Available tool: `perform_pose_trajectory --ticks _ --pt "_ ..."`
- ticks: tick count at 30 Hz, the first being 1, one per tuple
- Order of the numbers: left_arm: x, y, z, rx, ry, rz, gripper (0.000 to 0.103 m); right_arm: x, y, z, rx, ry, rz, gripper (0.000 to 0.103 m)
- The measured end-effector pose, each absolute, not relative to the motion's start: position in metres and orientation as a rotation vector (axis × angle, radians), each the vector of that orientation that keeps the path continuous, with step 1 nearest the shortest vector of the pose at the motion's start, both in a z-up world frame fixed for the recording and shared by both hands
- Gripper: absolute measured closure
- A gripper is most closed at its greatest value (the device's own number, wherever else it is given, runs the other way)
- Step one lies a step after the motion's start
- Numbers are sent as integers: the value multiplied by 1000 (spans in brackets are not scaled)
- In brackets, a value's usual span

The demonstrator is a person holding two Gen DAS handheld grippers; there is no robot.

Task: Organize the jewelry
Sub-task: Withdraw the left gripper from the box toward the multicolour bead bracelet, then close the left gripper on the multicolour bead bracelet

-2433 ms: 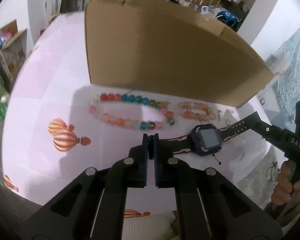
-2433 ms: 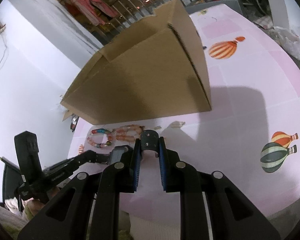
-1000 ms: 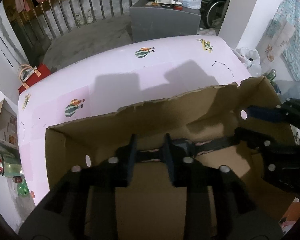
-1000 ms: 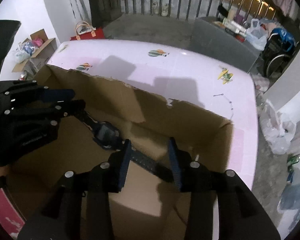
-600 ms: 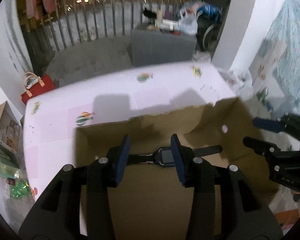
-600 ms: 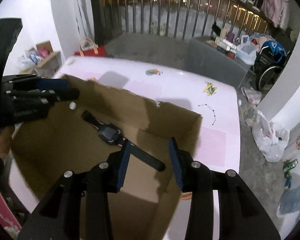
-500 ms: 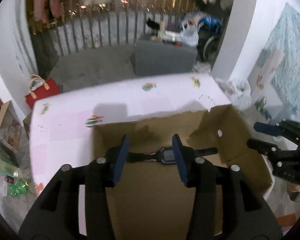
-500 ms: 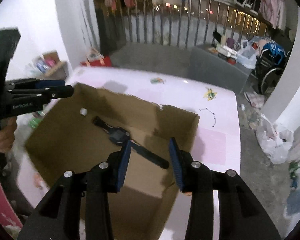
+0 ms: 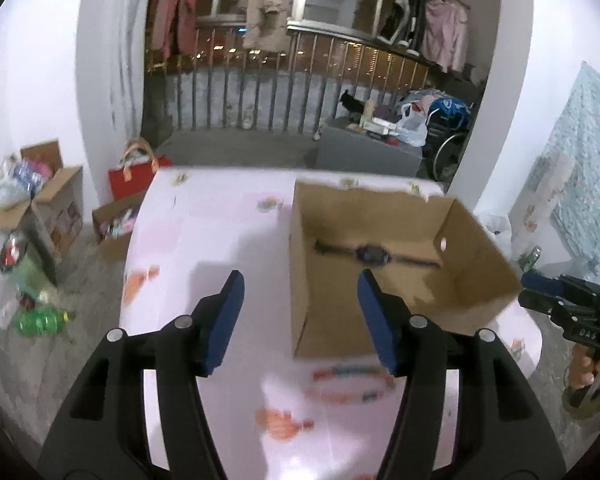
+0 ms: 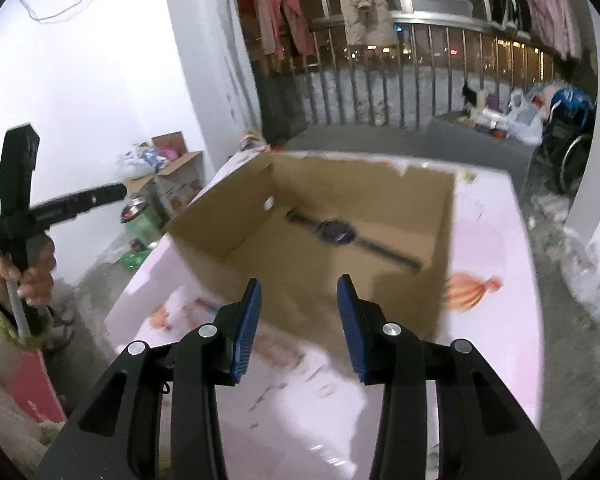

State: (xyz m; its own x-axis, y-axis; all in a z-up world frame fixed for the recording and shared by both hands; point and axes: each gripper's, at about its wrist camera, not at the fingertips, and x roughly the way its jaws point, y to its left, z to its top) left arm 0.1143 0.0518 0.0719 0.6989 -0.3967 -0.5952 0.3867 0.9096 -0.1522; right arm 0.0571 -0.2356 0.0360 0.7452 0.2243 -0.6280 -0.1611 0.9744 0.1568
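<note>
Left wrist view: the left claw (image 9: 300,322) is spread wide and empty, held high above the bench (image 9: 220,240) and tipped down toward it. The cardboard box (image 9: 328,320) stands open on the pink cover, ahead and to the right of the claw. The watch (image 9: 370,254) lies flat on the box floor with its strap stretched out. A beaded bracelet (image 9: 350,384) lies on the bench just in front of the box's near wall, badly blurred. The right claw (image 9: 540,292) shows at the far right edge, gripped in a hand (image 9: 588,368).

Risk, as judged: the beads lie close against the box wall, so a descending claw could nudge the box or roll the beads away. A shallow pinch on round beads could slip.

Right wrist view: the right claw (image 10: 299,322) is likewise parted and empty, raised above the near box wall and angled down into the opening. The watch (image 10: 338,232) is inside. Small pieces (image 10: 284,356) lie on the bench below the claw, too blurred to identify. The left claw (image 10: 100,196) is held off to the left, well apart, beyond the bench edge.

Risk, as judged: blur suggests quick motion, and a hasty approach could miss the small pieces.
</note>
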Motion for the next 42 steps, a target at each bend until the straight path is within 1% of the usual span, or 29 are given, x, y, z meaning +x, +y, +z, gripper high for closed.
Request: perform_pose_trajectory --ticks 6,11,16,21,28,38,42 --pt "80 54 7 -47 728 -386 47 45 -201 -10 141 723 262 66" --pt "85 32 -38 -8 803 -371 47 52 -182 -46 182 801 269 69" --pt "109 5 -57 86 801 -334 47 53 -170 -54 175 817 274 69" --pt "115 -14 -78 203 815 -289 47 60 -172 -56 183 829 270 69" --pt "95 -14 -84 285 786 -255 46 69 -169 -59 161 838 286 69" --pt "81 10 -81 266 823 -284 46 80 -154 -65 122 866 323 69" --pt "76 16 -82 275 807 -291 47 85 -145 -70 107 881 336 72"
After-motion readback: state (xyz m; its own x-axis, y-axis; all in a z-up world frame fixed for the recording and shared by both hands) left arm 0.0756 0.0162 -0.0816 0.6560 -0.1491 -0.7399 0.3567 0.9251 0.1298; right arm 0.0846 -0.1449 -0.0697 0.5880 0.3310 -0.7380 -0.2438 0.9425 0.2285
